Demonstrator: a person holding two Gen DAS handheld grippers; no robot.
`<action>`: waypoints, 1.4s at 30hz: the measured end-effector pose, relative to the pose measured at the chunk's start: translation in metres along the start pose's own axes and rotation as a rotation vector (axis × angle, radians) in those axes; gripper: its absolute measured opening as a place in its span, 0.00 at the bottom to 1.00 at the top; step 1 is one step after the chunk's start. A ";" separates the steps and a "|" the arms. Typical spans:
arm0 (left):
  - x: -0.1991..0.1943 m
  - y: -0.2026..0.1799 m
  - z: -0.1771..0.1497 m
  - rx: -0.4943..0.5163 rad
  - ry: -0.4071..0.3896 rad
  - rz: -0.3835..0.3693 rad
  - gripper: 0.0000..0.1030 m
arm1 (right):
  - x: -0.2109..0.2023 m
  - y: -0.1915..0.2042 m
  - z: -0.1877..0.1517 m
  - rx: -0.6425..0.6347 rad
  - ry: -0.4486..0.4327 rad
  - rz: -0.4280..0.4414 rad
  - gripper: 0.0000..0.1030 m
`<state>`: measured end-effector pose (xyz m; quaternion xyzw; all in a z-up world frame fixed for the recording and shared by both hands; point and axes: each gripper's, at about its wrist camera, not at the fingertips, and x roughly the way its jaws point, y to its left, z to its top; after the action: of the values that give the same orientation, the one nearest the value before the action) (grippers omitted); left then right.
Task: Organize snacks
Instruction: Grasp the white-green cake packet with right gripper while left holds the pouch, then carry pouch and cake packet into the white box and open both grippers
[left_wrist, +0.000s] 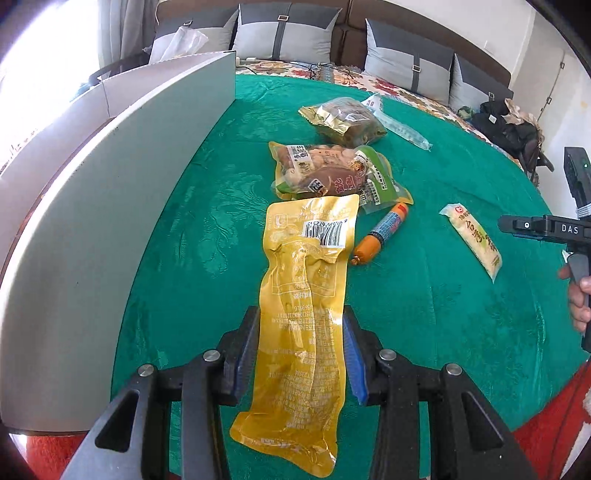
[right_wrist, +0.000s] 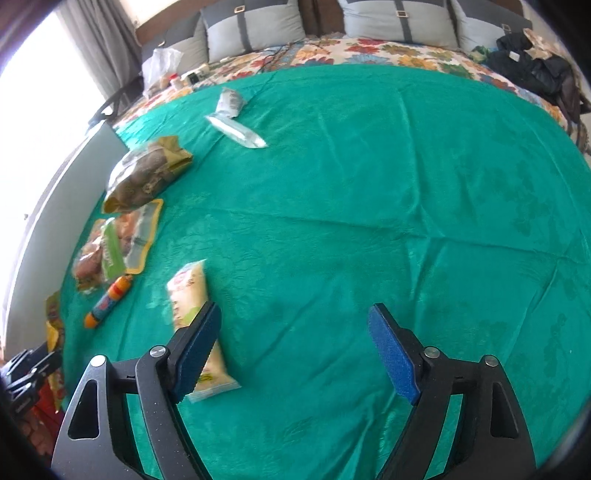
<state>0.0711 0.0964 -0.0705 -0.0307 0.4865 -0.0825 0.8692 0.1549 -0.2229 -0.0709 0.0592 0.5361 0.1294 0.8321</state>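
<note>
In the left wrist view my left gripper (left_wrist: 301, 317) is shut on a long yellow vacuum pouch (left_wrist: 306, 266), which hangs lengthwise between the blue pads above the green cloth (left_wrist: 424, 314). Beyond it lie an orange sausage stick (left_wrist: 384, 232), a green and yellow packet pile (left_wrist: 321, 170), a gold bag (left_wrist: 343, 118) and a pale yellow packet (left_wrist: 472, 240). My right gripper (right_wrist: 293, 308) is open over bare cloth, nothing between its fingers. The pale yellow packet (right_wrist: 188, 291) lies partly under its left finger.
A tall white box wall (left_wrist: 110, 203) stands along the left of the cloth. A clear packet (right_wrist: 236, 129) lies farther back. Grey pillows (left_wrist: 288, 33) and dark clothes (left_wrist: 506, 125) sit on the floral bedspread behind. A hand (left_wrist: 580, 291) holds the right gripper's handle.
</note>
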 end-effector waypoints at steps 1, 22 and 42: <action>0.001 -0.001 0.000 0.004 0.000 0.002 0.40 | 0.006 0.015 0.003 -0.045 0.049 0.008 0.82; -0.051 0.030 0.025 -0.204 -0.083 -0.269 0.40 | -0.033 0.066 -0.010 -0.021 0.107 -0.010 0.21; -0.133 0.249 0.039 -0.499 -0.200 0.211 0.77 | -0.052 0.320 0.075 -0.216 -0.145 0.403 0.78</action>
<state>0.0645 0.3637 0.0289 -0.2007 0.4041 0.1338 0.8823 0.1541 0.0727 0.0822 0.0847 0.4354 0.3448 0.8273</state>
